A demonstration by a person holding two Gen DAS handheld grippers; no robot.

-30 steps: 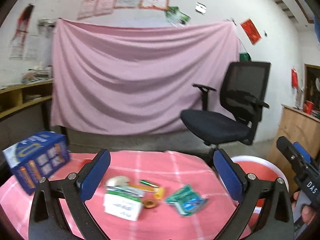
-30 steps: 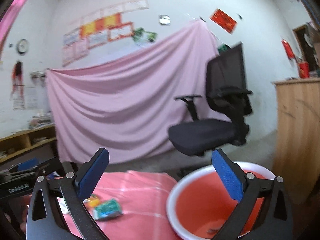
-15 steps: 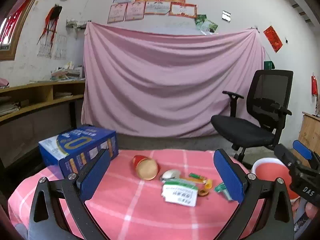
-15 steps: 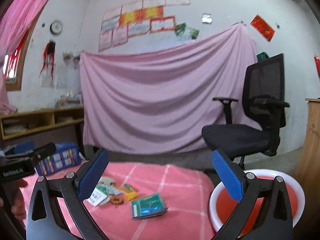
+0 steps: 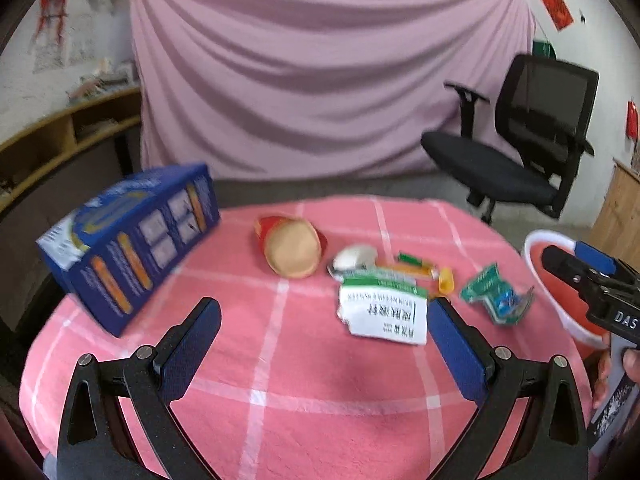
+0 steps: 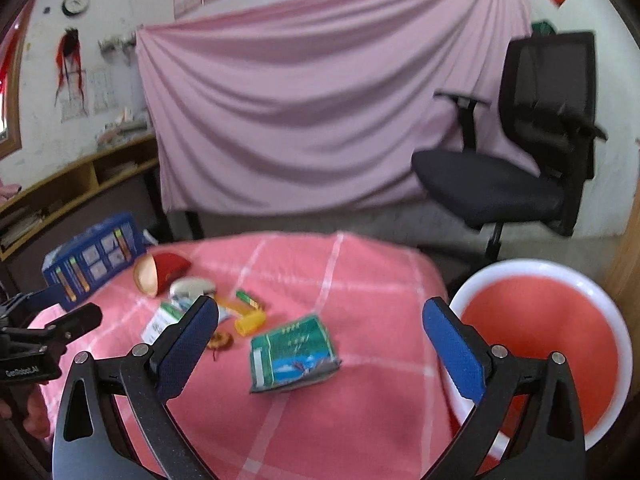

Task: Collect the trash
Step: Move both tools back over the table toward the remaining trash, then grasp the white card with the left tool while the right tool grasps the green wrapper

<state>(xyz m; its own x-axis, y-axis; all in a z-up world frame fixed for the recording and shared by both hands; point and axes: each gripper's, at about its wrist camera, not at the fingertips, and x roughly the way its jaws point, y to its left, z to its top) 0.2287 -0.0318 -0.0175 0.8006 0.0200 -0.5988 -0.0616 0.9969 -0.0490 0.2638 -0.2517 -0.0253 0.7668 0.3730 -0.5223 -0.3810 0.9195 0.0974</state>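
Whereas both cameras had looked mostly at the pink drape and the office chair [image 6: 520,160] a second before, with the table low in the picture, both had tipped down by this moment and the round table [image 5: 360,380] with its pink checked cloth filled the lower half of each view. The left gripper [image 5: 320,344] hung released, jaws wide apart and holding nothing, over the near edge of the table. The right gripper [image 6: 320,344] was likewise spread wide and empty, above the table's right edge. The trash lay untouched in a loose cluster around the middle of the cloth: a white-and-green packet [image 5: 382,312], a pale crumpled wad [image 5: 354,258], a yellow piece [image 5: 445,280], a tipped red paper cup [image 5: 292,246] and, nearest the right edge, a green wrapper [image 6: 294,354]. A blue box [image 5: 128,240] stood at the left edge. The red basin [image 6: 540,340] with the white rim sat just off the right edge, apparently empty, though blur hid its bottom. Judging by this, collection had not yet begun; the downward tilt read as the approach, with the green wrapper framed between the right jaws as the likely first pick and the basin as the probable drop.
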